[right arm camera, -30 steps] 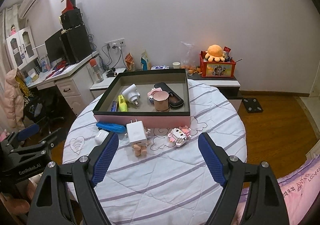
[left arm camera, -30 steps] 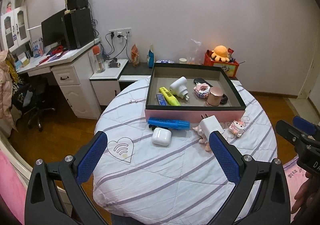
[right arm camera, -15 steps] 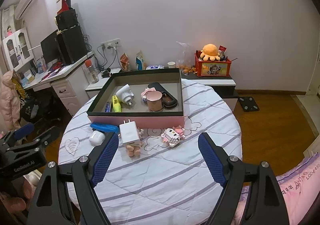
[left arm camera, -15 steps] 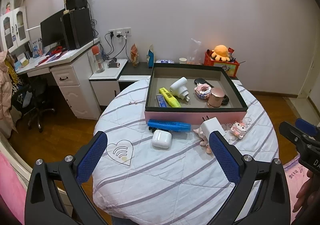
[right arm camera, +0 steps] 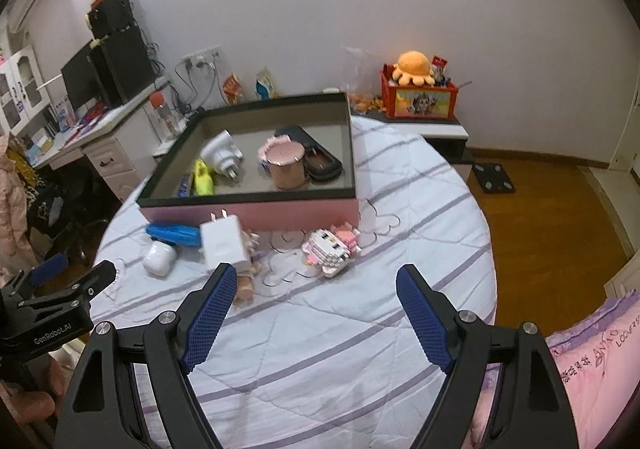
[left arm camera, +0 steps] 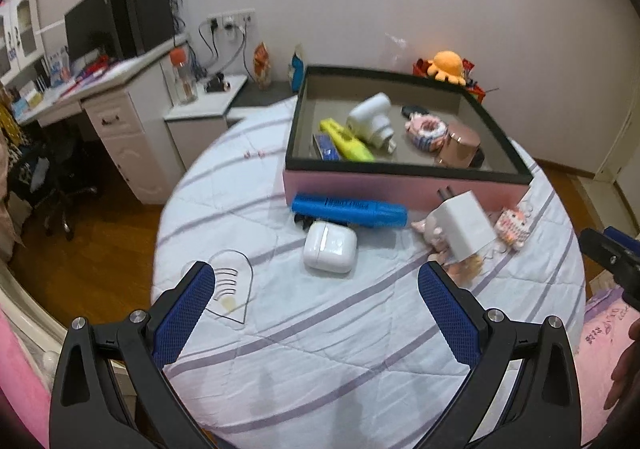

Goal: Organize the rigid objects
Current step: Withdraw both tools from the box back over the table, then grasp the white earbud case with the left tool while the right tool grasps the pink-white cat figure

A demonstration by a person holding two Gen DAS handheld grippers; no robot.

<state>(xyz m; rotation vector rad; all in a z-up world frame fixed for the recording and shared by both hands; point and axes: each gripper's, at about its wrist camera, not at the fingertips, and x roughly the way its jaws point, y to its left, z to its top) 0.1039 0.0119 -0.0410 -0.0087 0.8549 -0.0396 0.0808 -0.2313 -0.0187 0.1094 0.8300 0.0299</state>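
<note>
both your left gripper [left arm camera: 316,291] and right gripper [right arm camera: 312,291] hover with jaws spread and empty over the quilted counter [left arm camera: 320,349], lined up on the white earbud case [left arm camera: 329,251], charger [right arm camera: 222,243] and blue marker [left arm camera: 349,210] waiting beside the pink box [left arm camera: 400,188] near its far edge.

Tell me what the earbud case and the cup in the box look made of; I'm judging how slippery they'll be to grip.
Earbud case: smooth glossy white plastic, judging by soft highlights and rounded edges. Cup: rose-gold metal or metallic-coated, going by its mirror-like sheen; which, I can't tell.
</note>
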